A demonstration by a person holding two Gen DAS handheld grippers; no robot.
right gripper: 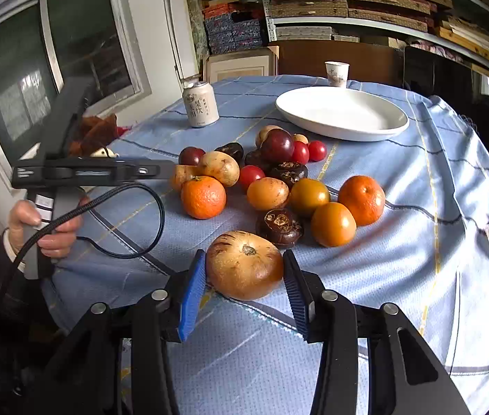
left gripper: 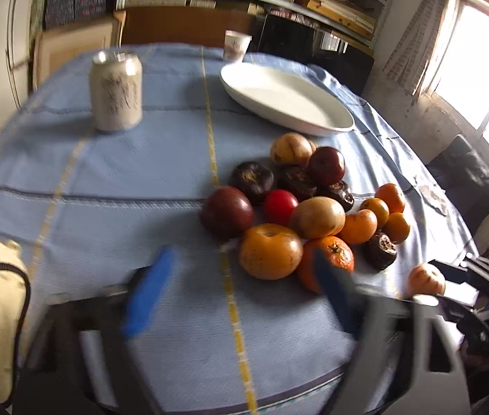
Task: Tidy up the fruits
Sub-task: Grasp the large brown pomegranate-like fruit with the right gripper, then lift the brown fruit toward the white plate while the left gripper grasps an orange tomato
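A heap of fruit (right gripper: 279, 180) lies mid-table: mandarins, orange persimmons, dark plums, red tomatoes, yellow-brown pepinos and dark chestnut-like pieces. Nearest me in the right wrist view is a tan striped pepino (right gripper: 244, 264), and my right gripper (right gripper: 244, 259) is shut on it, a blue pad pressed to each side. That pepino (left gripper: 425, 278) also shows at the right of the left wrist view. My left gripper (left gripper: 244, 256) is blurred and open just short of an orange persimmon (left gripper: 270, 250), its right pad overlapping a mandarin (left gripper: 334, 252). The white oval plate (right gripper: 341, 110) sits bare behind the heap.
A drink can (right gripper: 200, 103) stands at the back left and a paper cup (right gripper: 337, 73) behind the plate. A hand (right gripper: 47, 221) holds the left gripper's handle, with a black cable looping onto the blue cloth. Shelves of boxes fill the background.
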